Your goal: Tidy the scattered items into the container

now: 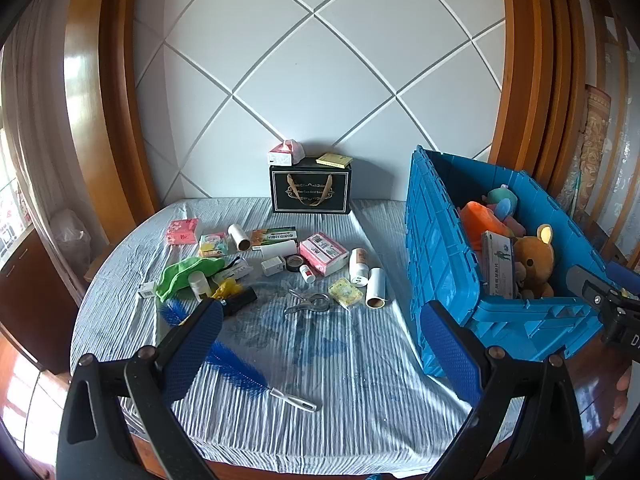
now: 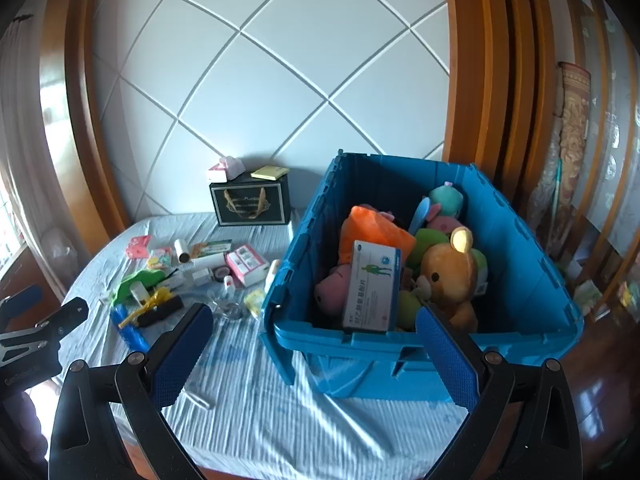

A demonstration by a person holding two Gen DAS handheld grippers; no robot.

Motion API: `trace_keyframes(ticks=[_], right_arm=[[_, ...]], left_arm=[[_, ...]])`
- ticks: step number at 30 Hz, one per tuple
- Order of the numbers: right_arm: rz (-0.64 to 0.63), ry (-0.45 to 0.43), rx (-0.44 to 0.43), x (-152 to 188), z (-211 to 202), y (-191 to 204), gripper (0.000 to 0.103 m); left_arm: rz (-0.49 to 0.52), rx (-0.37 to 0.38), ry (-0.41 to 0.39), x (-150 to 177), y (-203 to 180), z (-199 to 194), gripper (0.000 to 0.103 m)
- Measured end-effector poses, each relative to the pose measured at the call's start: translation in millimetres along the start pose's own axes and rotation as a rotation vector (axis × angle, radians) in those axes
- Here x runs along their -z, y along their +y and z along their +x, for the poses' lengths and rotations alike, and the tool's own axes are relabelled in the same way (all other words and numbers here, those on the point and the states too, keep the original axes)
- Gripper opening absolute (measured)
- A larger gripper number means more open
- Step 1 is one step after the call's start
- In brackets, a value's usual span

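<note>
A blue plastic crate [image 1: 440, 256] [image 2: 532, 264] stands on the right of the table, holding plush toys, a brown bear [image 2: 452, 276] and a medicine box [image 2: 372, 292]. Scattered items lie left of it: a blue brush [image 1: 236, 368], metal clips [image 1: 308, 304], paper rolls [image 1: 376, 288], a pink tissue pack [image 1: 324, 254], a green cloth [image 1: 184, 272], small bottles and boxes. My left gripper [image 1: 320, 348] is open and empty, above the table's near part. My right gripper [image 2: 312, 352] is open and empty, before the crate's near wall.
A black gift box [image 1: 310, 190] with a tissue pack and yellow notepad on top stands at the back by the wall. A striped cloth [image 1: 340, 400] covers the table. Wooden frames flank the wall. The other gripper shows at the right edge of the left wrist view [image 1: 608, 312].
</note>
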State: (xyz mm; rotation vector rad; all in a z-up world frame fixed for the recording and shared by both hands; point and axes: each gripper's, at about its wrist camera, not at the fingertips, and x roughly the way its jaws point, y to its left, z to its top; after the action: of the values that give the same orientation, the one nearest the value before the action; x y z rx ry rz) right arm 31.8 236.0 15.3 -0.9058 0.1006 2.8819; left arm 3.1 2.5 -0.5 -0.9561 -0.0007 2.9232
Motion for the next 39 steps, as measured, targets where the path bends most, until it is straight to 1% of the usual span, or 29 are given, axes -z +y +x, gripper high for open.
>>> trace_keyframes(ticks=[8, 23, 32, 39], right_arm=[[0.009, 0.007, 0.006, 4.8, 1.5, -5.2, 0.103], [0.014, 0.028, 0.024, 6.8, 5.8, -6.9, 0.103], [0.014, 0.033, 0.031, 8.0, 6.7, -2.3, 0.103], [0.008, 0.028, 0.041, 10.3, 0.2, 10.6, 0.103]], left_arm=[[-0.005, 0.009, -0.01, 1.9, -2.9, -1.8, 0.101], [-0.007, 0.017, 0.004, 5.8, -4.1, 4.9, 0.101], [-0.008, 0.022, 0.007, 6.6, -0.8, 6.6, 0.101], [-0.018, 0.034, -0.003, 10.7, 12.7, 1.5, 0.101]])
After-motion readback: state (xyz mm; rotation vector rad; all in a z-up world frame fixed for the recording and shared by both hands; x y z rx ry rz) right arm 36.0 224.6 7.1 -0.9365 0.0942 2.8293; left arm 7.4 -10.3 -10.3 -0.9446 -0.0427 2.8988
